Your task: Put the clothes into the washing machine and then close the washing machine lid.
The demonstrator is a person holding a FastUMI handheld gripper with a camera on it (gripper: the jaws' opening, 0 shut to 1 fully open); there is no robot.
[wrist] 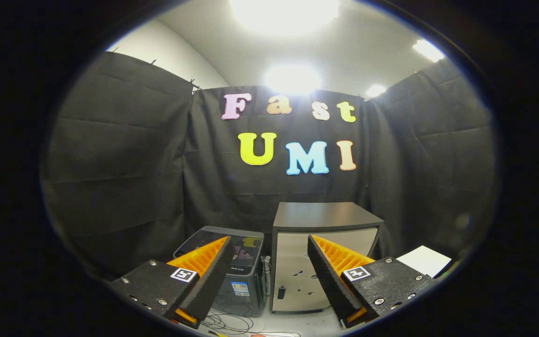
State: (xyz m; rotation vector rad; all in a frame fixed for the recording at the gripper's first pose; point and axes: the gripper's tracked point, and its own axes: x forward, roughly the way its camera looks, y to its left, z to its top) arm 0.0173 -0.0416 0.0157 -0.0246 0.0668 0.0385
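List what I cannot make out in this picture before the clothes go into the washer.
- Washer: one finger of the open claw covers part of its dark lid, so open or closed is unclear, as is any load inside.
- Clothes: I cannot tell where they lie.
- Cabinet: the small dark marks on its front are too small to identify.
- Cables on the floor: cut off below the fingers.
- White sheet: partly cut off at the far side.

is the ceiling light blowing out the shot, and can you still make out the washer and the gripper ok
Gripper view: ceiling lights are blown out to white glare, the booth below stays dim; fisheye bends the walls; the washing machine with its dark glossy lid and the cabinet beside it read clearly; the gripper is sharp, fingers open on nothing.
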